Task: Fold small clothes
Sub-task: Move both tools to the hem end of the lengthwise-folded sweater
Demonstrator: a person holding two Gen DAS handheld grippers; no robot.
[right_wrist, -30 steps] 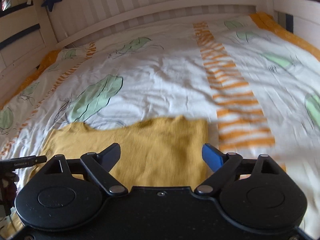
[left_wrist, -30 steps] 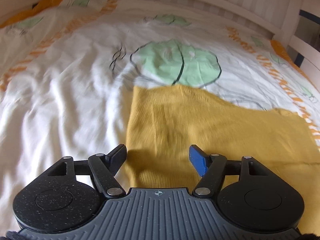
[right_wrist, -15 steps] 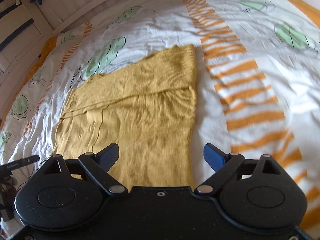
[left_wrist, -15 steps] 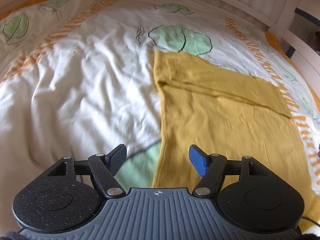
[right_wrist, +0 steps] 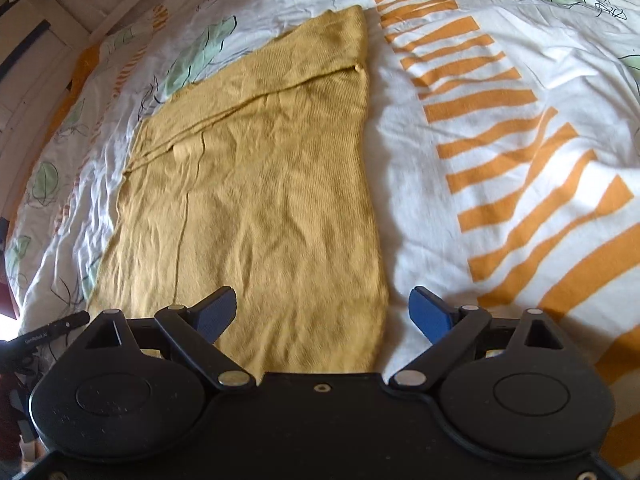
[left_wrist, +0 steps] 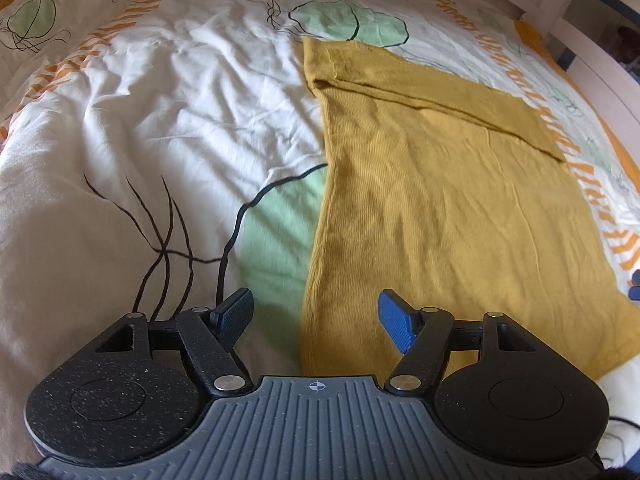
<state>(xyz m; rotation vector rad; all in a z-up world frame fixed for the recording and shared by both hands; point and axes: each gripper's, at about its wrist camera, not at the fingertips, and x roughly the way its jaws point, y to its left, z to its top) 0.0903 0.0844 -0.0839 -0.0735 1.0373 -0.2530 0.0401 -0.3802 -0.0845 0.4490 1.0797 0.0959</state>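
Left wrist view: the left gripper has its jaws spread apart with nothing clamped between them, one pad dark, the other blue. Its gap sits over the near left edge of the mustard garment, so the dark finger is over bare bedding and the blue finger over the yellow knit; whether the tips touch the fabric I cannot tell. Ahead of the tool the garment stretches away flat, with a folded band lying across its far end. To the left of the gripper and beyond it lies the duvet, white and wrinkled, printed with green leaves, black line drawings and orange stripes. A pale bed rail runs along the far right.

In the right wrist view, the right gripper is likewise released and empty, its gap straddling the garment's near right edge. The cloth spreads ahead and to the left of it, creased, its folded band at the far end. To the right of the tool run broad orange stripes of the duvet.
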